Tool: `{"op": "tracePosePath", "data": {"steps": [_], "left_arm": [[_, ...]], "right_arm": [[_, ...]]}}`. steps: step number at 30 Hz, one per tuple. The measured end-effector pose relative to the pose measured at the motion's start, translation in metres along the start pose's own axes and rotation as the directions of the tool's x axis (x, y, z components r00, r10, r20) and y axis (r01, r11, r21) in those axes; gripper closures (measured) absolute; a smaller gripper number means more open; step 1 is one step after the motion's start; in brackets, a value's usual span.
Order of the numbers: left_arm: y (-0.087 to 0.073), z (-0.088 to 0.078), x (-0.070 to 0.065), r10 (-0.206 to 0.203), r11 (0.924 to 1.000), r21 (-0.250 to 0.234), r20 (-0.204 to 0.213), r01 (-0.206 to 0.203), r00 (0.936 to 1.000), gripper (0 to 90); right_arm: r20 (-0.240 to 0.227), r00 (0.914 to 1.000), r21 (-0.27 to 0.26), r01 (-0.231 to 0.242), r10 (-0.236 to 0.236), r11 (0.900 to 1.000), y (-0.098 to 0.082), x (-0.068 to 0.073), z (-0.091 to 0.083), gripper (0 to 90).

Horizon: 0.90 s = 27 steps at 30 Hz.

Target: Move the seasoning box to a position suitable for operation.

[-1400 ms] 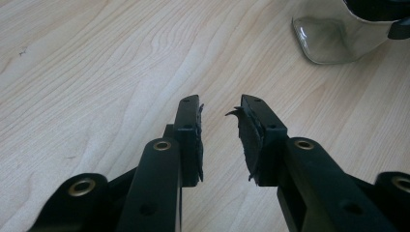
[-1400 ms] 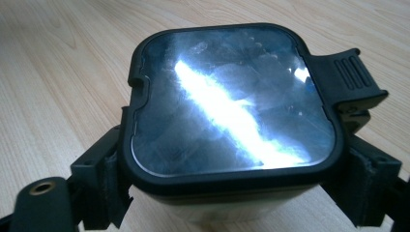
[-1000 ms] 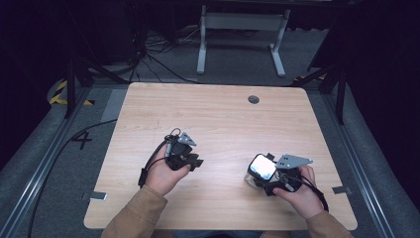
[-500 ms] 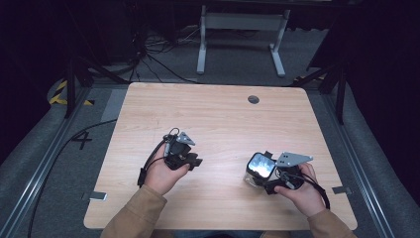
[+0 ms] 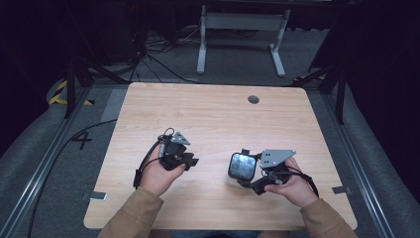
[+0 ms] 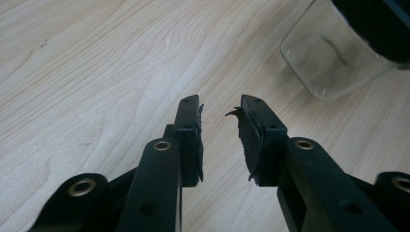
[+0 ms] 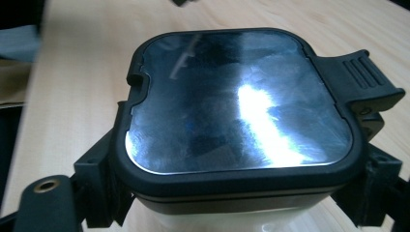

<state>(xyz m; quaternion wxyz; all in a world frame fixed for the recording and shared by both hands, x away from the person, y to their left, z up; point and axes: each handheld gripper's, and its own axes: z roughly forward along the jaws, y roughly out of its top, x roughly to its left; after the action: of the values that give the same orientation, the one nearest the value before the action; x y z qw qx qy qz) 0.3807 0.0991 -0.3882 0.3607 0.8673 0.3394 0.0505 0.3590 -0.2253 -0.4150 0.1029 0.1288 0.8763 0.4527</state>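
Jar (image 5: pixel 241 167) in right claw (image 5: pixel 247 174)

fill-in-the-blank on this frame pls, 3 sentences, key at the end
1. The right gripper is shut on a clear jar with a black-rimmed ____ lid.
2. Nothing sits between the jaws of the ____ gripper.
3. The table has a ____ top.

Missing words: metal; left; wooden

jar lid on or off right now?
On. The black-rimmed metal lid sits flush on the clear jar, with the right gripper clamped on the jar just beneath the lid; whether its latch is locked is unclear.
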Motion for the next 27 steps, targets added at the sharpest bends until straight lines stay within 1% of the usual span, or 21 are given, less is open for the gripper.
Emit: {"op": "tracePosePath", "data": {"steps": [1,2,3,5,6,10,13,14,17,19,20,21,22,23,24,25,27], "left_arm": [[-0.001,-0.002,0.001,0.002,1.0,0.002,-0.002,-0.002,1.0,70.2],[-0.001,-0.002,0.001,0.002,1.0,0.002,-0.002,-0.002,1.0,70.2],[-0.002,-0.002,0.001,-0.005,1.0,-0.001,-0.005,0.005,1.0,70.2],[-0.002,-0.004,0.001,-0.004,1.0,-0.002,-0.005,0.004,1.0,70.2],[-0.003,-0.004,0.001,-0.004,1.0,-0.001,-0.007,0.004,1.0,70.2],[-0.003,-0.003,0.001,-0.007,1.0,0.002,-0.006,0.007,1.0,70.2],[-0.003,-0.002,0.001,0.0,1.0,0.002,-0.006,0.0,1.0,70.2],[-0.003,-0.002,0.001,-0.001,1.0,0.002,-0.005,0.001,1.0,70.2],[-0.003,-0.002,0.001,0.0,1.0,0.002,-0.003,0.0,1.0,70.2],[-0.003,-0.001,0.0,-0.003,1.0,0.0,0.0,0.003,1.0,69.9],[-0.002,-0.001,0.0,0.003,1.0,0.001,-0.003,-0.003,1.0,69.8],[-0.002,-0.001,0.0,0.002,1.0,0.01,-0.001,-0.002,1.0,69.6],[-0.002,-0.001,0.0,0.002,1.0,0.01,-0.001,-0.002,1.0,69.4],[-0.002,0.0,-0.001,0.001,1.0,0.008,0.002,-0.001,1.0,69.2],[-0.002,0.0,-0.001,0.001,1.0,0.008,0.002,-0.001,1.0,69.0],[-0.002,0.0,-0.001,0.004,0.9999,0.009,0.004,-0.004,1.0,68.9],[-0.001,0.001,-0.001,0.004,1.0,0.009,0.003,-0.004,1.0,68.8]], "right_arm": [[-0.036,0.9991,-0.009,0.021,-0.022,1.0,0.001,-0.001,0.005,15.5],[-0.036,0.9991,-0.009,0.021,-0.022,1.0,0.001,-0.001,0.005,15.5],[-0.073,0.9967,-0.018,0.034,-0.035,0.999,0.002,-0.002,0.011,15.5],[-0.111,0.9924,-0.029,0.052,-0.055,0.998,0.001,-0.004,0.018,15.5],[-0.131,0.9897,-0.029,0.054,-0.057,0.998,0.001,-0.005,0.022,15.5],[-0.17,0.9831,-0.037,0.062,-0.067,0.997,-0.003,-0.012,0.031,15.5],[-0.198,0.9786,-0.023,0.054,-0.057,0.998,-0.008,-0.017,0.036,15.4],[-0.203,0.9774,-0.03,0.055,-0.06,0.998,-0.011,-0.019,0.038,15.4],[-0.205,0.9772,-0.043,0.049,-0.057,0.998,-0.013,-0.021,0.038,15.4],[-0.211,0.9749,-0.029,0.065,-0.07,0.997,-0.013,-0.023,0.036,15.2],[-0.212,0.9753,-0.019,0.058,-0.061,0.998,-0.013,-0.023,0.035,14.9],[-0.211,0.9767,-0.008,0.037,-0.038,0.999,-0.013,-0.022,0.033,14.6],[-0.211,0.9767,-0.008,0.037,-0.038,0.999,-0.013,-0.022,0.033,14.6],[-0.187,0.9822,0.024,0.021,-0.016,1.0,-0.013,-0.022,0.03,13.0],[-0.187,0.9822,0.024,0.021,-0.016,1.0,-0.013,-0.022,0.03,13.0],[-0.145,0.9893,0.051,-0.012,0.019,0.999,-0.013,-0.022,0.029,8.8],[-0.111,0.9931,0.073,-0.03,0.038,0.997,-0.013,-0.02,0.028,9.2]]}}
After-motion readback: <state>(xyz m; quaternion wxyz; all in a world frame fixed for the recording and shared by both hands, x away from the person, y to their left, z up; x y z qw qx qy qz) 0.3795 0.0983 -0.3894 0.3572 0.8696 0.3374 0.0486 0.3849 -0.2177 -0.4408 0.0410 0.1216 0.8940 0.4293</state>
